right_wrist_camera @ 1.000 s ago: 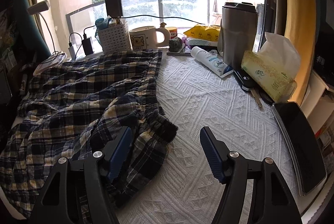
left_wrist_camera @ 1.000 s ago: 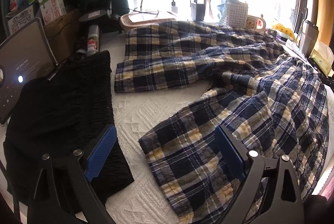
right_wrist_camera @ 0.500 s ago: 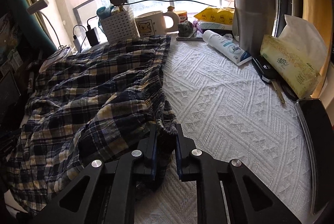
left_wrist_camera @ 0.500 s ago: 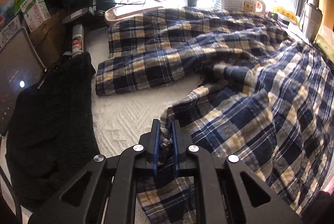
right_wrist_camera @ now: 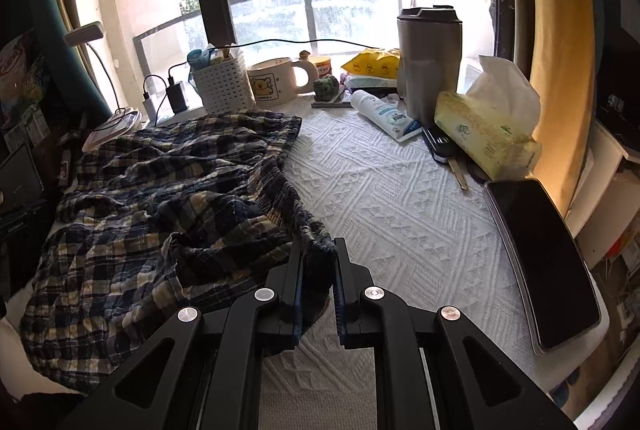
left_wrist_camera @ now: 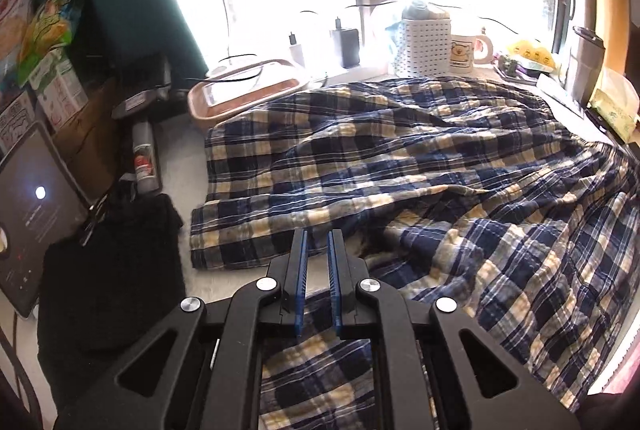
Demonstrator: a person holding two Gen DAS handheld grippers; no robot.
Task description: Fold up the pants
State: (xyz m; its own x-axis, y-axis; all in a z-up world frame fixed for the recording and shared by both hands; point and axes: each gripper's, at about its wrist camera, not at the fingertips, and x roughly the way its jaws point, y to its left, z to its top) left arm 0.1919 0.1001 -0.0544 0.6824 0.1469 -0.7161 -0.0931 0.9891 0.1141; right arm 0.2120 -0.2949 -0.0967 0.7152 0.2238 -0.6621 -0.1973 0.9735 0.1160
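Note:
Blue, white and yellow plaid pants [left_wrist_camera: 400, 165] lie rumpled across the white textured tablecloth [right_wrist_camera: 400, 189]. My left gripper [left_wrist_camera: 317, 242] is shut on the hem of the near leg, lifted above the cloth, with plaid fabric hanging under the fingers. The far leg lies flat beyond it. In the right wrist view my right gripper [right_wrist_camera: 316, 250] is shut on the near corner of the dark elastic waistband [right_wrist_camera: 316, 234] of the pants [right_wrist_camera: 160, 213], raised a little off the cloth.
A black garment [left_wrist_camera: 108, 270] and a lit tablet [left_wrist_camera: 32, 213] lie at the left. A tray [left_wrist_camera: 244, 89], a white basket [left_wrist_camera: 424, 45] and a mug [right_wrist_camera: 276, 81] stand at the back. A steel tumbler [right_wrist_camera: 430, 61], a tissue pack [right_wrist_camera: 484, 125], a tube and a phone [right_wrist_camera: 544, 262] line the right.
Both grippers went from open to shut on the pants, the left on the leg hem and the right on the waistband corner. Both have since lifted, raising the fabric.

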